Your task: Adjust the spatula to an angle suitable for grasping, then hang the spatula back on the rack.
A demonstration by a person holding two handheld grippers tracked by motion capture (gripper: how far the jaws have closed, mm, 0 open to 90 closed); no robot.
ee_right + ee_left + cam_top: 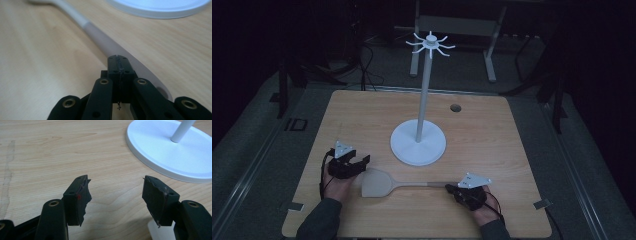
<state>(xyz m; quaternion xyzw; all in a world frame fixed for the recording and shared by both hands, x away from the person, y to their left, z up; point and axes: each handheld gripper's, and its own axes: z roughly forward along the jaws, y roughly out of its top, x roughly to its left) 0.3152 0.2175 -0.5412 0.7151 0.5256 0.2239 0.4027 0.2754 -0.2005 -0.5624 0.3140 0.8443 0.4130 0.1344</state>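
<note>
On the bench (362,115) in the high view, a pale spatula (384,184) lies flat near the front edge, blade to the left, handle running right, just near of the white stand (418,142) with its hooked crown. The left gripper (357,165) rests beside the blade's far-left corner with its fingers spread and nothing between them; the right gripper (451,189) sits at the handle's end. From the left gripper view, the spread fingers (78,200) frame bare wood, the stand's base (162,152) far right and a pale corner of the blade at the bottom right; this hand looks idle and is best kept clear of the blade. From the right gripper view, the fingers (113,71) are pressed together with no gap, and they ride on top of the handle (100,37), not around it, so I judge no grip is made. To pick the spatula up well, the fingers should reopen, straddle the handle's narrow sides close to its end hole, drop until the tips near the wood, then pinch squarely. A skewed pinch on the smooth, rounded handle could let it roll or squirt out.
</note>
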